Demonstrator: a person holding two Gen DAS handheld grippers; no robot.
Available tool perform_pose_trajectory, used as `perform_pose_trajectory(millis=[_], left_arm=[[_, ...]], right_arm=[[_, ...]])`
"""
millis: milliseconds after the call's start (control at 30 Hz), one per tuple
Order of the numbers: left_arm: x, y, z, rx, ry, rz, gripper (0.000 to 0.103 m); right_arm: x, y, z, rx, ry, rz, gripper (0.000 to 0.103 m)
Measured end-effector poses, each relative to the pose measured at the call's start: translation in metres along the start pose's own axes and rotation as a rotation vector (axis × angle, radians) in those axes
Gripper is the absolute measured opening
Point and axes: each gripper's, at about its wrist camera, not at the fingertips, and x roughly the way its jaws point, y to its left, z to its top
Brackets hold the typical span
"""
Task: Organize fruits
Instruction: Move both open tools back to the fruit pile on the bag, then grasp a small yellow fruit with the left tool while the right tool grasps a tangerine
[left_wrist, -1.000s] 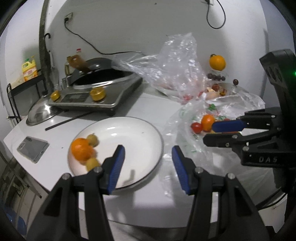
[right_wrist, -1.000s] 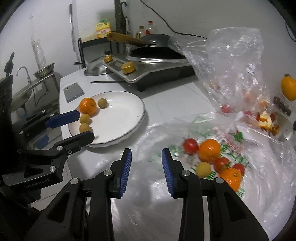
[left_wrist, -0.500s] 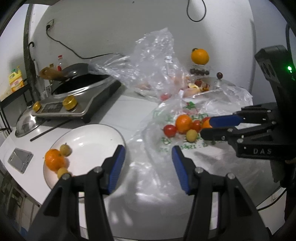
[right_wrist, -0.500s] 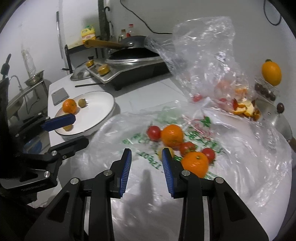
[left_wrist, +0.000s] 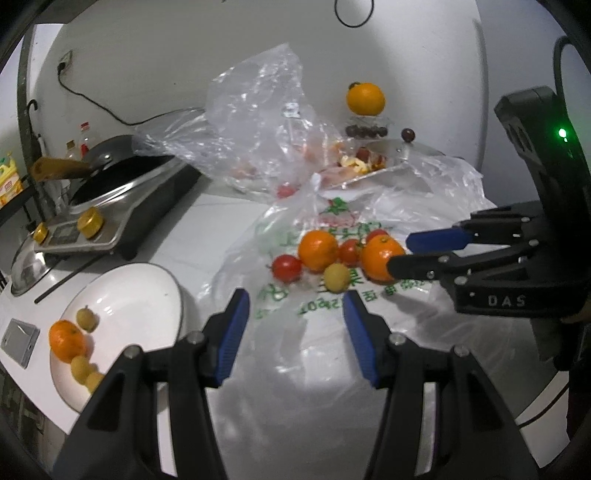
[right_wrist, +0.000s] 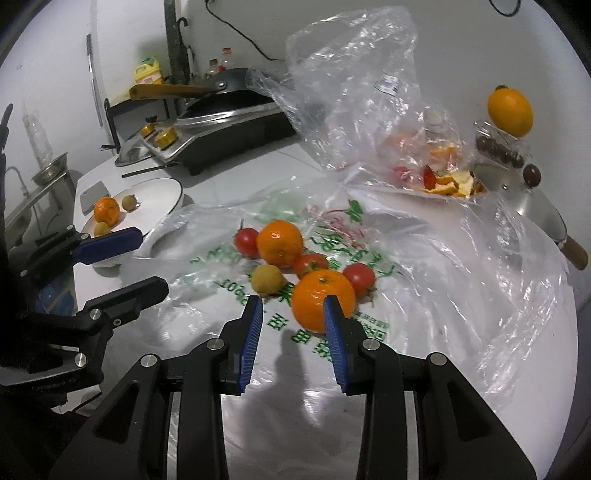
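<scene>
Now, left wrist view — left gripper (left_wrist: 295, 317) jaws parted, empty, above printed plastic bag (left_wrist: 332, 332); fruit pile (left_wrist: 332, 254) at 12 o'clock, white plate (left_wrist: 147, 291) at 9 | right wrist view — right gripper (right_wrist: 293, 321) jaws apart, gripping nothing; nearest orange (right_wrist: 317, 295) just beyond its tips, at 12 o'clock.

Both wrist views look down and forward, close over the table (left_wrist: 207, 225) — left camera sees the fruit pile (left_wrist: 332, 254) at twelve o'clock, right camera (right_wrist: 291, 258) likewise; both share it and the plate (left_wrist: 147, 295).
</scene>
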Motion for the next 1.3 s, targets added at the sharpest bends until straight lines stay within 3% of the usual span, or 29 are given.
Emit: perform_pose_trajectory(millis=[333, 467, 900, 1300], left_arm=[[0.018, -0.018, 0.009, 0.047, 0.010, -0.016, 0.054], [0.028, -0.021, 0.013, 0.057, 0.031, -0.021, 0.054], [0.053, -0.023, 0.018, 0.065, 0.084, -0.033, 0.052], [0.077, -0.041, 0.023, 0.120, 0.167, -0.036, 0.046]], right_arm=[[0.008, -0.015, -0.002, 0.026, 0.010, 0.005, 0.036], [0.012, -0.019, 0.000, 0.038, 0.009, 0.016, 0.050], [0.035, -0.033, 0.005, 0.069, 0.060, 0.061, 0.050], [0.017, -0.046, -0.001, 0.099, 0.013, 0.065, 0.047]])
